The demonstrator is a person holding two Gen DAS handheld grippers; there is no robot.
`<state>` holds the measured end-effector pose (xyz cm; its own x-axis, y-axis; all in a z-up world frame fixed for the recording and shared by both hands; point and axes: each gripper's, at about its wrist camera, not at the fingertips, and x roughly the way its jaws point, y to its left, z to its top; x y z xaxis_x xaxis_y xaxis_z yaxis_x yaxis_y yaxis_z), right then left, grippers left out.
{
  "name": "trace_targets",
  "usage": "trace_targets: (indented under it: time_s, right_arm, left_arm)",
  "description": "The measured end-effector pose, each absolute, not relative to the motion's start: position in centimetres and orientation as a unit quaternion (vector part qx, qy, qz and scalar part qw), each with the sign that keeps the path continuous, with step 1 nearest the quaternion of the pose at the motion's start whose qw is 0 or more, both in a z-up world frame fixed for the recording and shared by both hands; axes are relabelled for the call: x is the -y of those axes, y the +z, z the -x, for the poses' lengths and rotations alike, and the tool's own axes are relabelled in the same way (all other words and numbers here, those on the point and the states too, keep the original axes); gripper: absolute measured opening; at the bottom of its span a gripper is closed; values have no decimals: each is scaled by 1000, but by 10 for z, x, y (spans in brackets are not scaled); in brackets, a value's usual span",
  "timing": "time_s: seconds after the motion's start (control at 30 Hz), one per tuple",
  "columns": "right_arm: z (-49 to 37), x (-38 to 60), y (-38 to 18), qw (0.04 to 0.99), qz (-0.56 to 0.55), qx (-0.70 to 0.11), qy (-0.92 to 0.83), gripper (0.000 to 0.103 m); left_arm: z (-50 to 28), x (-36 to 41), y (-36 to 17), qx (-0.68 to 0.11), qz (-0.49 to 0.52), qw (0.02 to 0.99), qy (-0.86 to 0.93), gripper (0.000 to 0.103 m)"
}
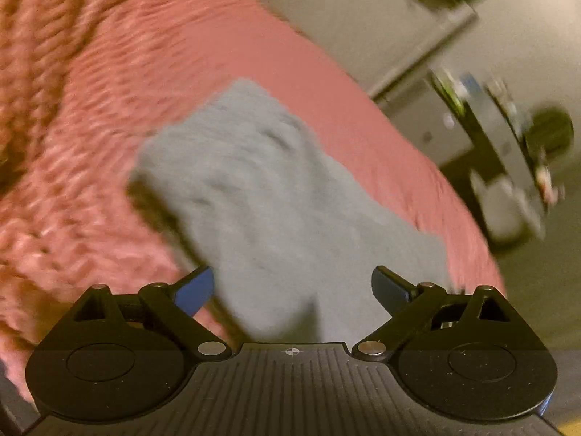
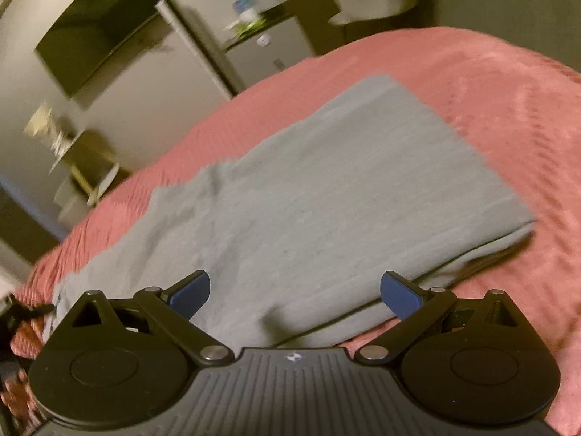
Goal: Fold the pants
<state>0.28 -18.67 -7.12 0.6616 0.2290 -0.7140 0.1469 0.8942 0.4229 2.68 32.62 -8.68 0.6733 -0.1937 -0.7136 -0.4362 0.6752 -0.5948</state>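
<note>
Grey pants [image 2: 319, 196] lie folded into a rough rectangle on a pink bedspread [image 2: 490, 83]. In the right wrist view my right gripper [image 2: 295, 296] hangs open just above their near edge, blue pads spread wide, nothing between them. The folded layers show along the right edge of the pants. In the left wrist view, which is blurred, the same grey pants [image 1: 268, 196] stretch away from my left gripper [image 1: 292, 290]. Its jaws stand wide open over the near end of the cloth and do not press on it.
The pink bedspread [image 1: 90, 127] is ribbed and rumpled to the left in the left wrist view. Beyond the bed's edge stand pale cabinets [image 2: 268, 47], a dark screen [image 2: 94, 43] on the wall and a small table [image 2: 83, 160].
</note>
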Motion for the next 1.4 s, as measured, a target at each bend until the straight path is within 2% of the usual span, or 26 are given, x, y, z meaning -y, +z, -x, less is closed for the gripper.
trace_targets:
  time_s: [0.13, 0.37, 0.53, 0.8, 0.93, 0.97, 1.1, 1.23, 1.4]
  right_arm:
    - [-6, 185, -71, 879, -227, -418, 21, 100]
    - [-4, 191, -80, 864, -263, -430, 5, 100]
    - [-8, 188, -83, 860, -257, -440, 11, 100]
    - [-4, 189, -83, 861, -255, -440, 8, 100]
    - [-4, 189, -83, 862, -255, -438, 6, 100]
    - [-4, 189, -83, 861, -256, -439, 6, 100]
    - [-6, 187, -84, 860, -252, -444, 4, 100]
    - [-6, 188, -84, 859, -253, -444, 5, 100]
    - [-7, 190, -87, 853, -262, -450, 5, 100]
  left_arm:
    - [-25, -360, -111, -372, 498, 782, 50, 96]
    - [-34, -371, -130, -407, 483, 770, 90, 95]
    - [-36, -376, -144, -384, 516, 762, 75, 95]
    - [-62, -367, -148, -373, 486, 786, 79, 94]
    - [-62, -367, -140, -347, 483, 802, 55, 71]
    - [-62, -367, -139, -342, 482, 805, 46, 68]
    - [-75, -363, -148, -356, 472, 805, 47, 68]
    - [-85, -363, -152, -353, 485, 799, 34, 80]
    - [-98, -360, -151, -361, 479, 799, 35, 82]
